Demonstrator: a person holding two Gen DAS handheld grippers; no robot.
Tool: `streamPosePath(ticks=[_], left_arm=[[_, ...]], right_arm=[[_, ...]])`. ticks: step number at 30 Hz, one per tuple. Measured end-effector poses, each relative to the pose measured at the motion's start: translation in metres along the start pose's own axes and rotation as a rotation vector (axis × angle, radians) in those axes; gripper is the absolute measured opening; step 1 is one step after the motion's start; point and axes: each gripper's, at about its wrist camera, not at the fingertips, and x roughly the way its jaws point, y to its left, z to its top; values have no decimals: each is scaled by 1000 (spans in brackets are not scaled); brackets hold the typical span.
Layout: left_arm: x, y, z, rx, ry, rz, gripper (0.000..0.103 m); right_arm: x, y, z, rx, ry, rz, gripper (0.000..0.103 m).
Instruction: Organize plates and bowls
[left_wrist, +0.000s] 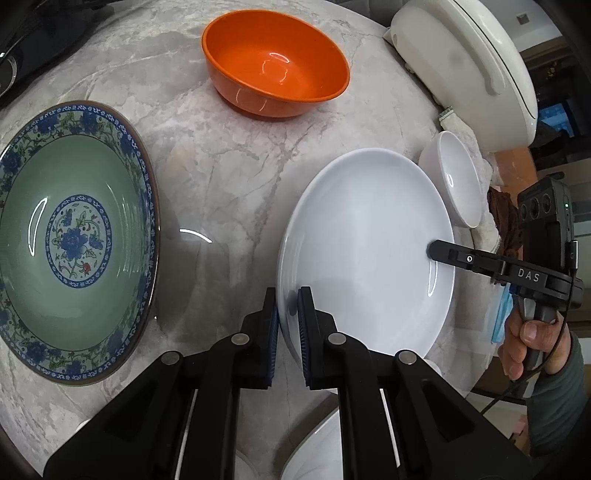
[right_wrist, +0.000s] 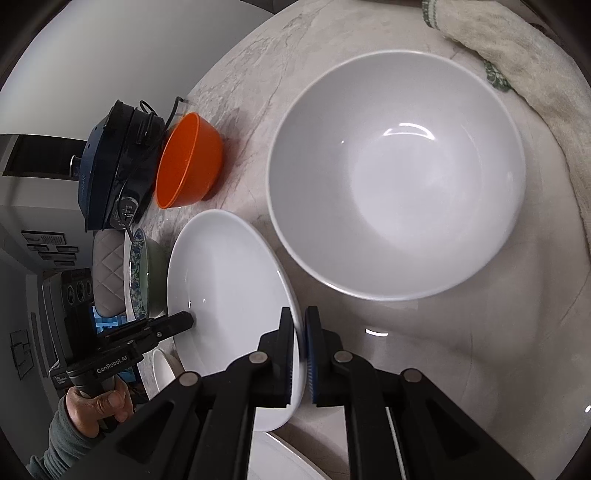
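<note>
On opposite rims, both tools (left_wrist: 287, 325) (right_wrist: 300, 350) pinch white plate (left_wrist: 365, 236).

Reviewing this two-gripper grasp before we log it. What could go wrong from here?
1. The left gripper and right gripper each pinch only the thin rim of the white plate; uneven lifting could tilt it or let it slip.
2. The white bowl sits close beside the plate, so a swing could knock it.
3. Another white dish lies just below and could get struck.

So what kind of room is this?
Probably a home kitchen or dining area: a marble table with an orange bowl, a white plate, and a white cooker-like appliance.
</note>
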Motion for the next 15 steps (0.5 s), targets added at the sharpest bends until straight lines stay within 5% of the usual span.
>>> streamPosePath(ticks=[15], left_arm=[[-114,-61,-42,55,-109,-31,8]], right_arm=[[-97,58,-30,-106,-32,22,9]])
